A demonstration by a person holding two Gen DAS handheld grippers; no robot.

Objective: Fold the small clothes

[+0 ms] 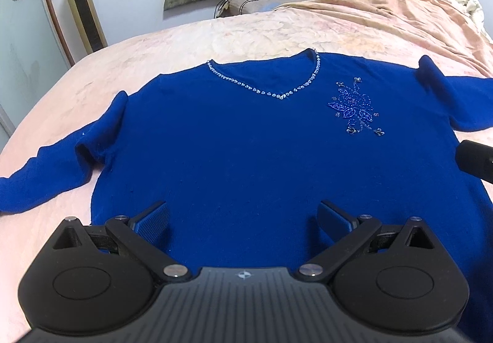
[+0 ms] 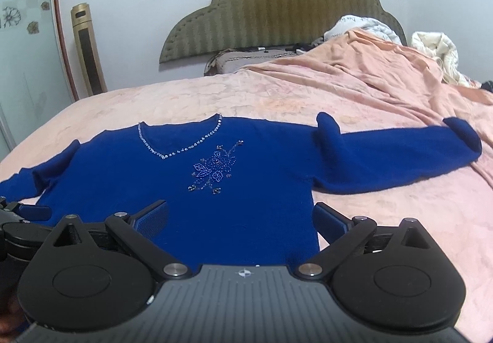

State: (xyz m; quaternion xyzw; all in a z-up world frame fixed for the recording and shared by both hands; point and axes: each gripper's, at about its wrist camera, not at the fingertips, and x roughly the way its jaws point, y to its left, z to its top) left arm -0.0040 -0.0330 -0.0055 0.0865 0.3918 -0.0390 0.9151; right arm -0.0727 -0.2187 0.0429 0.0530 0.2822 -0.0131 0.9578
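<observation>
Blue ribbed pads line both pairs of tongs I am holding, and both pairs stand spread wide with nothing between them. My left tongs [image 1: 243, 218] hang over the lower middle of the royal-blue knitted V-neck sweater [image 1: 234, 152]; whether the pads touch the knit I cannot tell. My right tongs [image 2: 242, 219] sit over the sweater's lower right part, the left pad [image 2: 154, 218] above the cloth and the right pad [image 2: 329, 218] just past the side hem, above the pale pink patterned bedspread [image 2: 400, 219].

The sweater lies front-up and flat on the bed, hem toward me, both sleeves stretched out sideways. A line of clear rhinestones [image 1: 277, 93] follows the neckline, and a beaded blue flower motif [image 2: 212, 169] sits on the chest. The cuff of the right sleeve [image 2: 462, 135] is turned up.

No containers show in either view.

Farther off, an orange-pink rumpled blanket [image 2: 385, 78] covers the bed's far right side, with a padded olive headboard [image 2: 277, 13] behind it and a tall gold tower fan [image 2: 87, 50] against the wall.
</observation>
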